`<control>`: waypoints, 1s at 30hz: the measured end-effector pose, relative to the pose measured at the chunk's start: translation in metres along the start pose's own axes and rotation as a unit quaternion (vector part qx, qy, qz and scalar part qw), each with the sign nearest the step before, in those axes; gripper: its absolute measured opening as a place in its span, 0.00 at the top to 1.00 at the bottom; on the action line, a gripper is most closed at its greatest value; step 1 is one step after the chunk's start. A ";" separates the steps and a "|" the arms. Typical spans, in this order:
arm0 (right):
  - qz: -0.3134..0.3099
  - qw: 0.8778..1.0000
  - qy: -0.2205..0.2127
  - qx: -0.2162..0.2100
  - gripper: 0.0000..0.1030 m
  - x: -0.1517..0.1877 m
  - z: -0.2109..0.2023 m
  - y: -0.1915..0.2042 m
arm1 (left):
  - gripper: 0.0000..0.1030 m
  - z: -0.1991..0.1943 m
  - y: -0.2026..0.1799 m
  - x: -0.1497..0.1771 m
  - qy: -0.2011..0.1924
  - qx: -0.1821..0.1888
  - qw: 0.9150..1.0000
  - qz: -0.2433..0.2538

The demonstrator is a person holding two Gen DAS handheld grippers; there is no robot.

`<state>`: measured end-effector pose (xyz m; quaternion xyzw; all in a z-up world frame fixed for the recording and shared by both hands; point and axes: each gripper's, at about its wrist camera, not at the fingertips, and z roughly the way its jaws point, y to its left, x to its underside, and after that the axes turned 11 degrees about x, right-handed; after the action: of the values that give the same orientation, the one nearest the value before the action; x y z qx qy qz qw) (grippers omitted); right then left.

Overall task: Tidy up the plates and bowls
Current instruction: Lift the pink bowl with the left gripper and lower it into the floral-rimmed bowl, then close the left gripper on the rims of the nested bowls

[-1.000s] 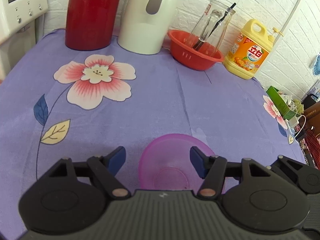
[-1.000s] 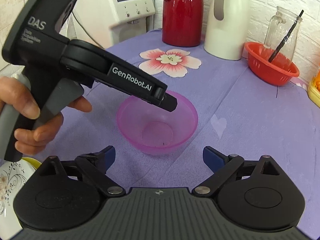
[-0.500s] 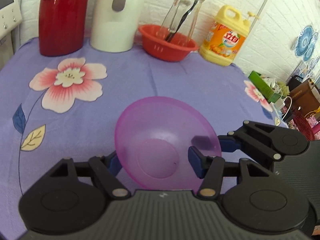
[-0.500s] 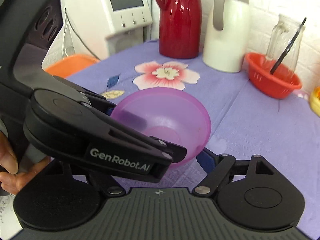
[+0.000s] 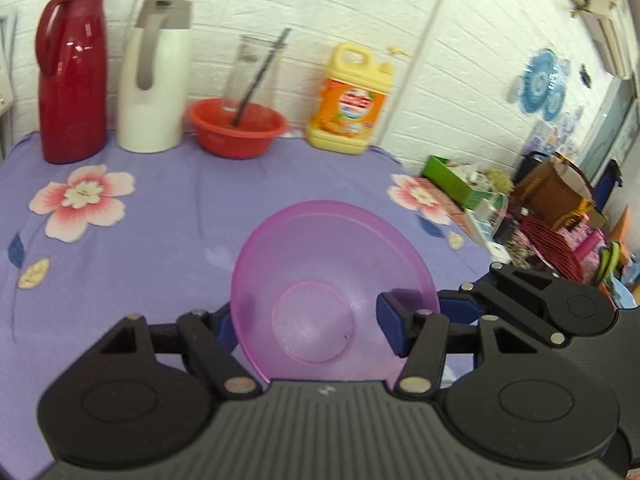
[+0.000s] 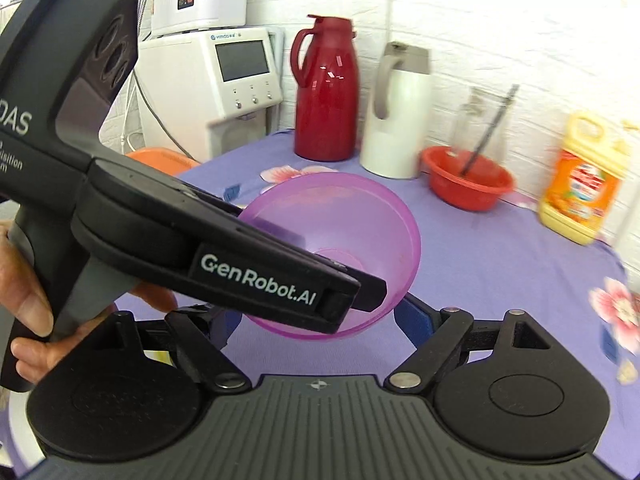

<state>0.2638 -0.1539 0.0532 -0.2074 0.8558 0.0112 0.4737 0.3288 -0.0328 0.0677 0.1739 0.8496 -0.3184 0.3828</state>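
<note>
On the left, we see a bare hand point(image 6: 28, 312) wrapped around the left tool's grip, the tool reaching in over the purple cloth point(image 5: 168, 208). Our left gripper point(image 5: 308, 320) is closed on the pink bowl point(image 5: 328, 280), one pad inside the wall, one outside, and the bowl hangs tilted above the cloth. To the bowl's right, our right gripper point(image 6: 316, 316) stands wide apart just beneath it; we cannot tell whether its pads touch.
</note>
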 end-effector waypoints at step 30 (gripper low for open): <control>0.215 0.974 -0.011 0.062 0.00 0.150 -0.108 -0.042 | 0.29 -0.013 -0.068 0.084 -0.003 0.000 1.000 0.008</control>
<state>0.1225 -0.2672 -0.0027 0.0119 0.8744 0.0617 0.4812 0.2308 -0.0699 0.0384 0.1794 0.8469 -0.3162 0.3880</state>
